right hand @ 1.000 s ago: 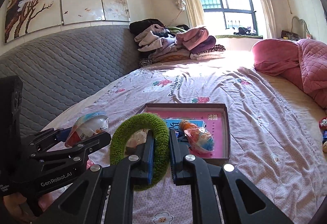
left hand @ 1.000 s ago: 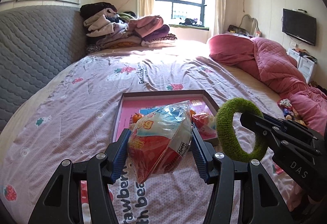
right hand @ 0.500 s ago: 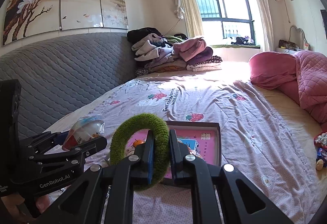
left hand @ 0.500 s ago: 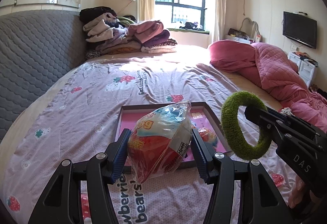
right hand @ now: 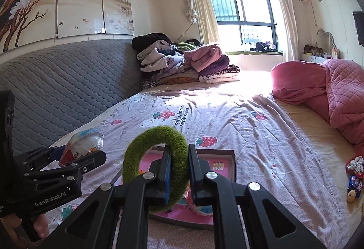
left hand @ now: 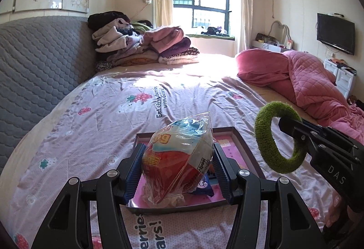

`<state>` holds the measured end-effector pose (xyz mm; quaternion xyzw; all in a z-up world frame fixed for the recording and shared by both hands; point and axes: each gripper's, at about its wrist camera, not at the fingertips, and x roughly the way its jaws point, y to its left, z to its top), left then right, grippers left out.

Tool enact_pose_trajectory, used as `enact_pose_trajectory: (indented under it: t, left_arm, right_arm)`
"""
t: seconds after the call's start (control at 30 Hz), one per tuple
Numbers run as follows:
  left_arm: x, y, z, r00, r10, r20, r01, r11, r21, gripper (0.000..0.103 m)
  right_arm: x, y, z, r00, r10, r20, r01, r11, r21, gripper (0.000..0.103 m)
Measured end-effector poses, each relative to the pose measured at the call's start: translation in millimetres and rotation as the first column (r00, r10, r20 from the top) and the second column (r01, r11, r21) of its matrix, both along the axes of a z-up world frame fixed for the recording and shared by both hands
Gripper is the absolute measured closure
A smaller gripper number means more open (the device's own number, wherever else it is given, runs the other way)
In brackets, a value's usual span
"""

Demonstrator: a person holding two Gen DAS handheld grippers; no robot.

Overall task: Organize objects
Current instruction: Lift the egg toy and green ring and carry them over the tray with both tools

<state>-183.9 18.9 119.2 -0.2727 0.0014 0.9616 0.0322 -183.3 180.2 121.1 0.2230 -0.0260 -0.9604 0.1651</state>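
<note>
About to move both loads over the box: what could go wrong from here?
The wrapped toy egg is in crinkly film, held only at its sides by the left gripper; it might slip. The right gripper pinches one edge of the green fuzzy ring, which could swing. The shallow pink box already holds items.

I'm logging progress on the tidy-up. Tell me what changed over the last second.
Both claws rose together above the bed: the pink tray slid lower in both views and now sits beneath them. Nothing was grabbed or released. The left claw still clamps the wrapped snack bag; the right claw still pinches the green fuzzy ring. The clothes pile is unchanged.
</note>
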Motion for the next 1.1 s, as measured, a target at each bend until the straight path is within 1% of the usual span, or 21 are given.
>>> enact_pose_trajectory:
  t: [0.17,0.37,0.63,0.77,0.93,1.1]
  left_arm:
    - [-12.3,-2.3,1.6,1.0,0.013,0.003,-0.013,1.0,-0.001,0.044]
    - [-26.7,-1.5,-1.3,1.0,0.021,0.011,-0.021,1.0,-0.005,0.044]
    - [-50.4,5.7,-10.7,0.999,0.016,0.029,-0.016,1.0,-0.019,0.044]
    - [-67.6,7.6,-20.8,0.999,0.013,0.048,-0.012,1.0,-0.025,0.044]
    - [-91.1,7.1,-40.5,0.996,0.019,0.085,-0.016,0.999,-0.032,0.044]
    - [-114.7,8.0,-64.3,0.991,0.023,0.131,-0.018,0.999,-0.041,0.044]
  right_arm:
    - [-11.9,-6.3,1.4,1.0,0.009,0.011,-0.009,1.0,0.023,0.09]
    - [-22.2,-13.4,3.9,1.0,0.014,-0.001,-0.014,0.998,0.055,0.09]
    - [-44.9,-16.3,-4.0,1.0,0.0,0.005,-0.001,0.997,0.081,0.09]
    - [-61.2,-13.1,-11.1,1.0,-0.009,0.016,0.008,0.997,0.082,0.09]
    - [-82.6,-9.2,-24.2,0.999,-0.023,0.039,0.02,0.996,0.088,0.09]
    - [-106.1,-6.7,-48.7,0.996,-0.04,0.084,0.031,0.994,0.109,0.09]
